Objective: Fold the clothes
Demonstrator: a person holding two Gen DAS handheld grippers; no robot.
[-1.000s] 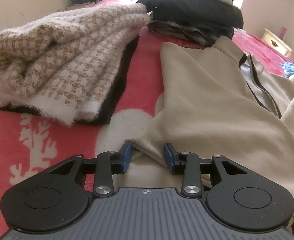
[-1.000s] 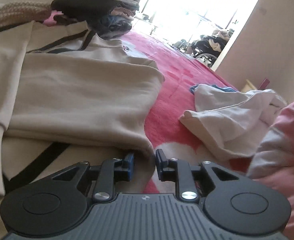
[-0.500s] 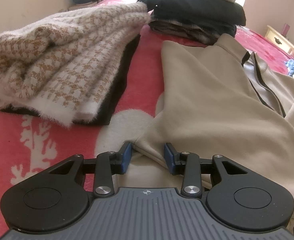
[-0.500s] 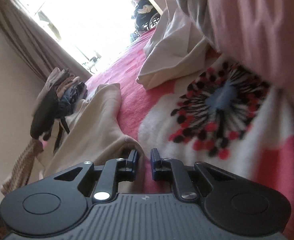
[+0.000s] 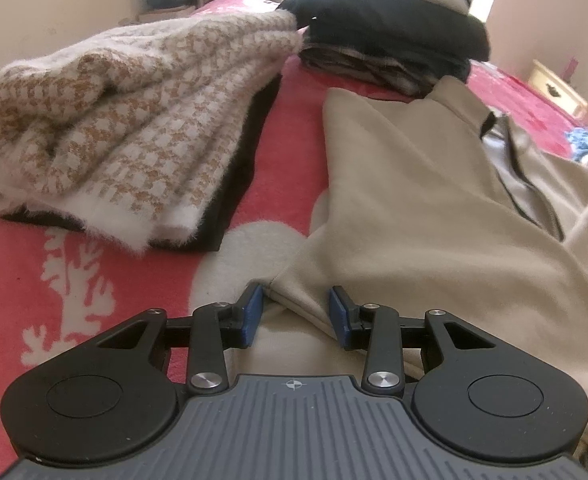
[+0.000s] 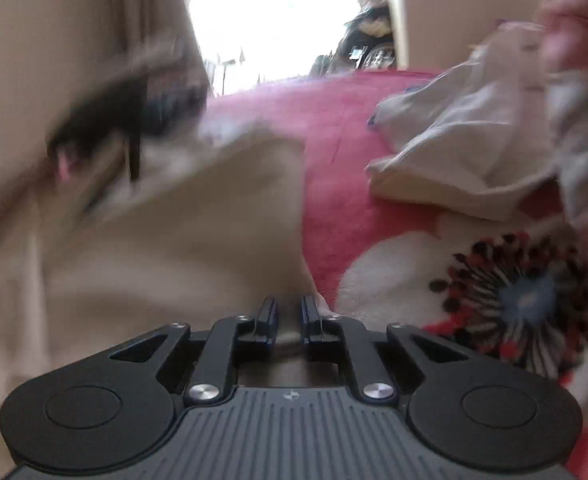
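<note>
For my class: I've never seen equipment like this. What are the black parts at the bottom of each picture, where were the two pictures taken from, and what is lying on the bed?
No robot here: a person holds a two-finger gripper in each hand, and a wide-angle camera on each looks forward along its fingers. The black parts are the grippers themselves.

The left gripper, seen by its own camera, has its blue pads apart, with the corner of a beige jacket between them; whether they pinch it is unclear. Beyond it lie a folded houndstooth sweater and a stack of dark folded clothes on a red flowered blanket.

The right gripper, in its own blurred picture, is closing its jaws, now nearly together, with beige cloth at them. A crumpled white garment lies to the right.
</note>
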